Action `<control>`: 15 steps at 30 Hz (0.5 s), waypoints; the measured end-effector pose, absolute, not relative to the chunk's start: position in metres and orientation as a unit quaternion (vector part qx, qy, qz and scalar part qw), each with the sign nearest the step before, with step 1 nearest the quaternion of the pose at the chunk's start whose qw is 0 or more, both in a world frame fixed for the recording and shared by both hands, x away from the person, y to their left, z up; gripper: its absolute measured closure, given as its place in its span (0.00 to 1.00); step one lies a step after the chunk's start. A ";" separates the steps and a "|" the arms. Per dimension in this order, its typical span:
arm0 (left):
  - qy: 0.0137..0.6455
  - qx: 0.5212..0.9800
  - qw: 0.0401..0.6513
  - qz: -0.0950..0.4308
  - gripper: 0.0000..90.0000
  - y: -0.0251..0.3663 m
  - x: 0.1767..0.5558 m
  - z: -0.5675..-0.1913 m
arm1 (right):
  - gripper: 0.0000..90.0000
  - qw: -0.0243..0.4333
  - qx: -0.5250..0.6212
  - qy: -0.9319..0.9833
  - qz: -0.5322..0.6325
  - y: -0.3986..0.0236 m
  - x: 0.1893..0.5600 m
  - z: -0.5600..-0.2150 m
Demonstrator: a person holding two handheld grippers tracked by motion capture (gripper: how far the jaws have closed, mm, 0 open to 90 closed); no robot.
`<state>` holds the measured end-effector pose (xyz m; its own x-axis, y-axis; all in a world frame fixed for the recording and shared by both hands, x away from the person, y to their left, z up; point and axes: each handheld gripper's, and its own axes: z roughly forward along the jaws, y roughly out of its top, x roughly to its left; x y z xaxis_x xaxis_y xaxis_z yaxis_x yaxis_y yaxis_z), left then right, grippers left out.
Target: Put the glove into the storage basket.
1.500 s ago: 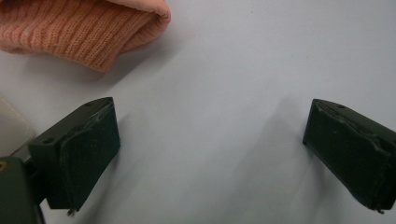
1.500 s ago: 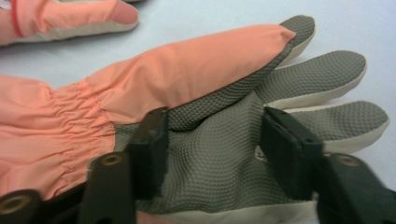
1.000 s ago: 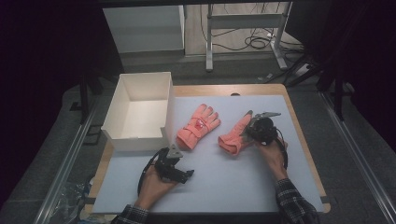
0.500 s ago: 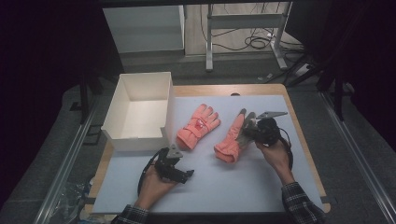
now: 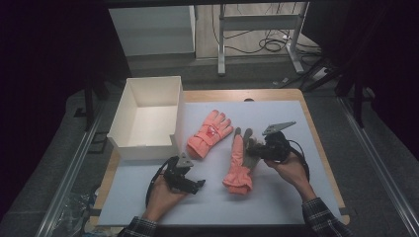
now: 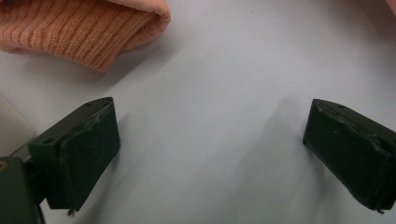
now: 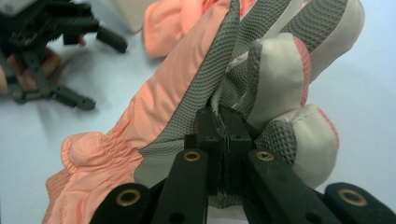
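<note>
At lower centre of the high view we see the right gripper (image 5: 258,150) clamped on the grey palm of the glove (image 5: 239,165); since a second ago it has swung upright, cuff nearest us, fingers pointing up-frame, ready for pairing or boxing; left gripper (image 5: 190,183) gapes empty.

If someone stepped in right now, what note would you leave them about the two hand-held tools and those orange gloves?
Right tool: shut on the palm fabric of the lifted glove, whose cuff touches the white mat.
Left tool: open, nothing between its jaws, low over the mat near the cuff of the flat glove.
White box: at the table's left; I see nothing in it.
Done: one glove gripped and raised.
Left: likely both gloves go into the box; neither is there yet.
</note>
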<state>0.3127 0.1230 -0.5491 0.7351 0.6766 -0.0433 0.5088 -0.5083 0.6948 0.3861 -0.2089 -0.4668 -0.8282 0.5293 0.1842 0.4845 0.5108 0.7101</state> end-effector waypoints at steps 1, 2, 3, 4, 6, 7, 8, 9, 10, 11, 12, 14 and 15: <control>0.344 0.860 0.357 0.118 0.04 0.123 0.313 -0.549 | 0.98 0.023 0.287 0.872 0.396 -0.208 0.387 -0.469; 0.344 0.860 0.357 0.118 0.04 0.123 0.313 -0.549 | 0.98 0.017 0.285 0.874 0.393 -0.206 0.387 -0.472; 0.344 0.860 0.357 0.118 0.04 0.123 0.313 -0.549 | 0.98 0.017 0.285 0.874 0.393 -0.206 0.387 -0.472; 0.345 0.860 0.357 0.118 0.04 0.123 0.313 -0.549 | 0.98 0.011 0.277 0.880 0.387 -0.204 0.389 -0.478; 0.345 0.860 0.357 0.117 0.04 0.123 0.313 -0.549 | 0.98 0.010 0.274 0.883 0.380 -0.201 0.391 -0.484; 0.345 0.860 0.357 0.117 0.04 0.123 0.313 -0.549 | 0.98 0.010 0.274 0.883 0.380 -0.201 0.391 -0.484; 0.345 0.860 0.357 0.117 0.04 0.123 0.313 -0.549 | 0.97 0.021 0.272 0.887 0.374 -0.199 0.392 -0.488; 0.347 0.859 0.359 0.117 0.04 0.123 0.312 -0.549 | 0.96 0.028 0.269 0.889 0.370 -0.198 0.393 -0.490; 0.346 0.859 0.359 0.118 0.04 0.123 0.313 -0.549 | 0.94 0.036 0.266 0.891 0.367 -0.197 0.393 -0.492; 0.346 0.859 0.359 0.118 0.04 0.123 0.313 -0.549 | 0.94 0.036 0.266 0.891 0.367 -0.197 0.393 -0.492; 0.346 0.859 0.359 0.118 0.04 0.123 0.313 -0.549 | 0.91 0.045 0.263 0.892 0.364 -0.196 0.393 -0.493; 0.346 0.859 0.359 0.117 0.04 0.123 0.313 -0.549 | 0.86 0.074 0.258 0.895 0.357 -0.194 0.392 -0.493; 0.346 0.859 0.359 0.117 0.04 0.123 0.313 -0.549 | 0.85 0.081 0.259 0.893 0.359 -0.195 0.392 -0.490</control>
<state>0.3125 0.1226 -0.5493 0.7324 0.6793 -0.0472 0.5107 -0.5022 0.6978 0.3920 -0.1945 -0.4902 -0.8529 0.5204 0.0410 0.4041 0.6085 0.6829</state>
